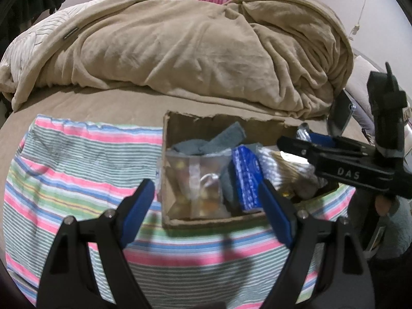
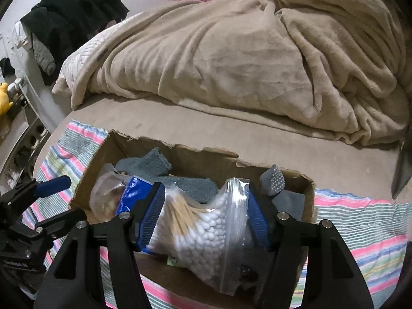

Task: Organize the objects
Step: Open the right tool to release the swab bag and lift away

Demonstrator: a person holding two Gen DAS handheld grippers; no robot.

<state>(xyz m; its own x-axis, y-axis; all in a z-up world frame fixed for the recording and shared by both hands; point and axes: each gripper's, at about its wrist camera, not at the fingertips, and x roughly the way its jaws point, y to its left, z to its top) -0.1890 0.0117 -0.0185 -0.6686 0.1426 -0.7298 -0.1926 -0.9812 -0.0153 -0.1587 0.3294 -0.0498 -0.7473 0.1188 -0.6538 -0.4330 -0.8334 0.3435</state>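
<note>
Right wrist view shows the right gripper [image 2: 204, 216] pinching a clear zip bag of cotton swabs [image 2: 206, 221], its blue pads pressing the plastic in from 9 and 3 o'clock so the bag bulges between them; the grip sits across the bag's middle, probably because the loose swabs would slump out of a hold at one end. The bag hangs over the near half of a torn cardboard box [image 2: 185, 154], which rests on a striped cloth [image 2: 360, 211] spread over the bed [image 2: 180, 118]. Inside the box, at 12 o'clock from the bag, lie grey socks [image 2: 154, 164], and at 10 o'clock a blue packet [image 2: 128, 193] stands against another clear bag. By my reading, the swabs are being lowered into or lifted out of the box, and which one I cannot tell. Left wrist view has the left gripper [image 1: 206, 211] spread wide and empty, hovering above the cloth at the box's near edge, with a clear bag of small mixed items [image 1: 195, 180] just beyond its tips at 12 o'clock; it seems held back to leave the box mouth free. A heaped beige blanket [image 1: 193, 46] fills the far side of the bed, well apart from the work.
</note>
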